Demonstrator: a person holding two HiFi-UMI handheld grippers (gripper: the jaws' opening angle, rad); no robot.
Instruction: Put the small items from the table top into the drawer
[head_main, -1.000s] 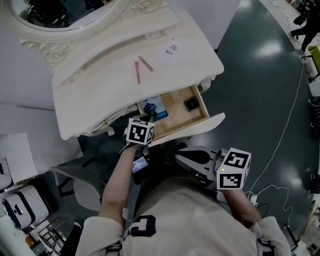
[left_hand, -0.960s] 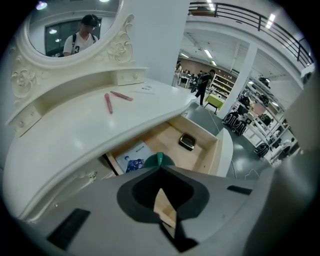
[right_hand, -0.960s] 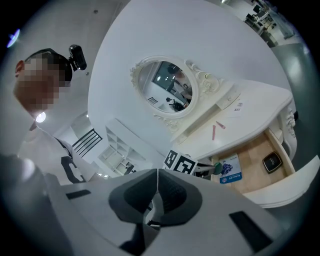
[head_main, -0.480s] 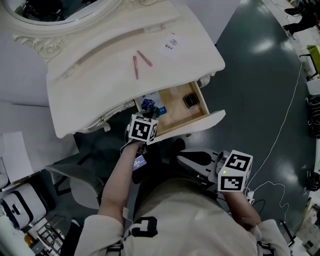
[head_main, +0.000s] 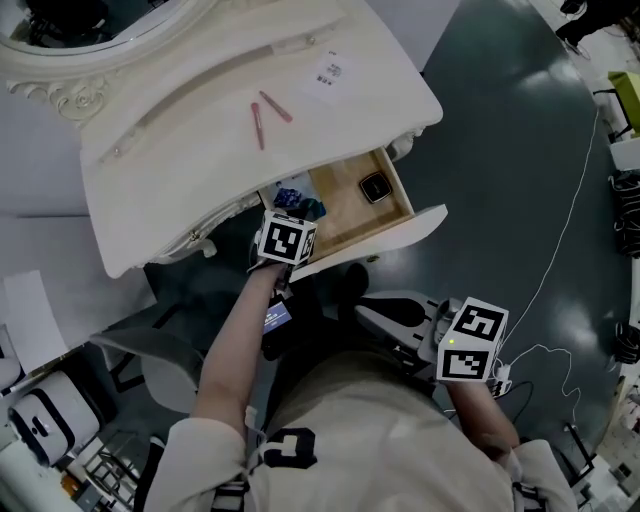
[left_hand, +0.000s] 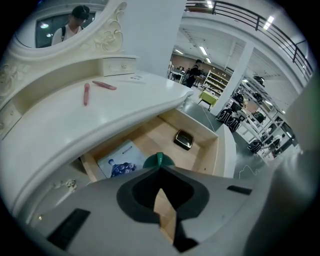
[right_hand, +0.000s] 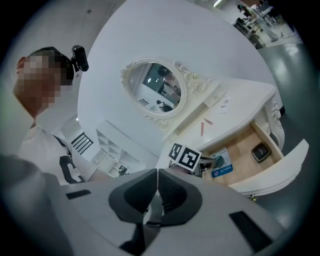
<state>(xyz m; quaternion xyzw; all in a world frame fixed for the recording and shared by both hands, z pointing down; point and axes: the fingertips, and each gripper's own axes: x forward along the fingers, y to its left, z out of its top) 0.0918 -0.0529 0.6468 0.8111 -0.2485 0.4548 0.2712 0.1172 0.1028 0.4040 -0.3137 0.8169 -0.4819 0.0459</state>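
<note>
Pressed together, my left hand-held gripper (left_hand: 159, 169) is hovering over the drawer (head_main: 345, 195); pink sticks (head_main: 257, 125) are lying above it, slightly left.

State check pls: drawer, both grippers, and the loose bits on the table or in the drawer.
Drawer: open, pulled out.
Left gripper: shut, over the drawer; green thing at its tips, can't tell if pinched.
Right gripper: shut, empty.
Pink sticks: two, lying on the table top, not yet stowed.
Dark case: in the drawer.
Blue card: flat in the drawer.
</note>
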